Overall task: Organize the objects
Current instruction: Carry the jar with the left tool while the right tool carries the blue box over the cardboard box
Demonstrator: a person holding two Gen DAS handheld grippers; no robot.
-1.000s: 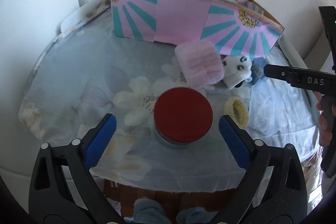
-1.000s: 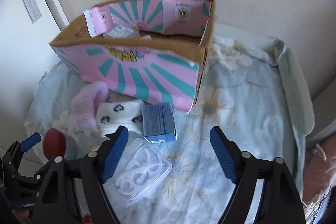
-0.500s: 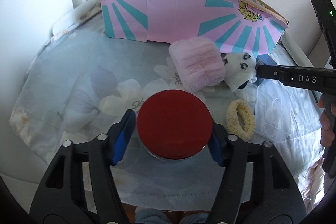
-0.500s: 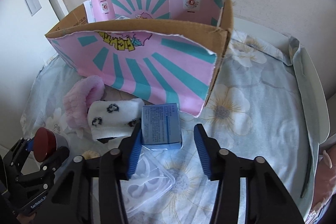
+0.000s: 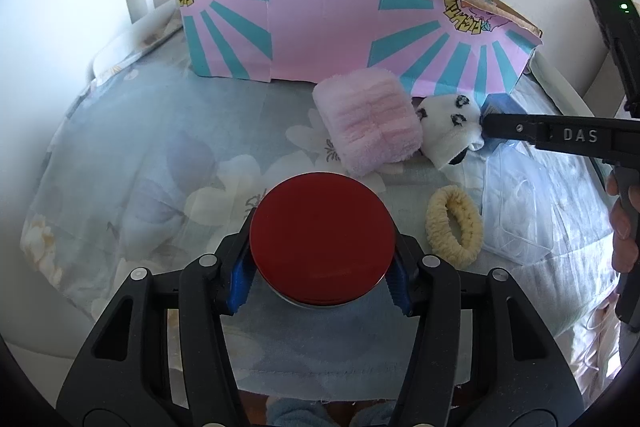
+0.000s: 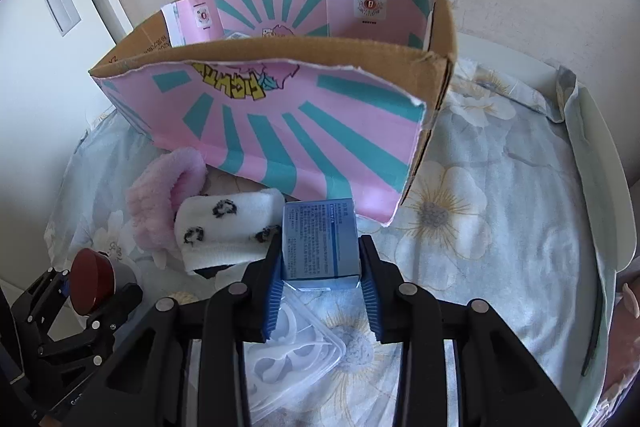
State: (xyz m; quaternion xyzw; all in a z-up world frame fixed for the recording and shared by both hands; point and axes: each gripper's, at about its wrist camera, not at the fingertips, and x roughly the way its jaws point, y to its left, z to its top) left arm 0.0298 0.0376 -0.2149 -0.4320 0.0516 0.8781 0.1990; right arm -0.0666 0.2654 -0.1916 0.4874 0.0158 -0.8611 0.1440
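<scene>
**Both grippers clamped on items in front of the box**

A table covered by a floral cloth fills both views. A pink-and-teal cardboard box stands open-topped at 12 o'clock on it, close to the wall.

The left gripper is held low and level at 6 o'clock of its view, its blue pads pressed against both sides of a red-lidded jar, which sits on the cloth well short of the box.

The right gripper is reached in from 6 o'clock of its view, tilted downward, and is closed on a small blue carton that lies just in front of the box's near wall.

A pink fluffy cloth lies at 1 o'clock of the jar, touching a white spotted sock. The sock is just beside the carton at its 9 o'clock.

A clear plastic tray is seen under the right gripper's fingers. A cream hair tie rests at 3 o'clock of the jar.
</scene>
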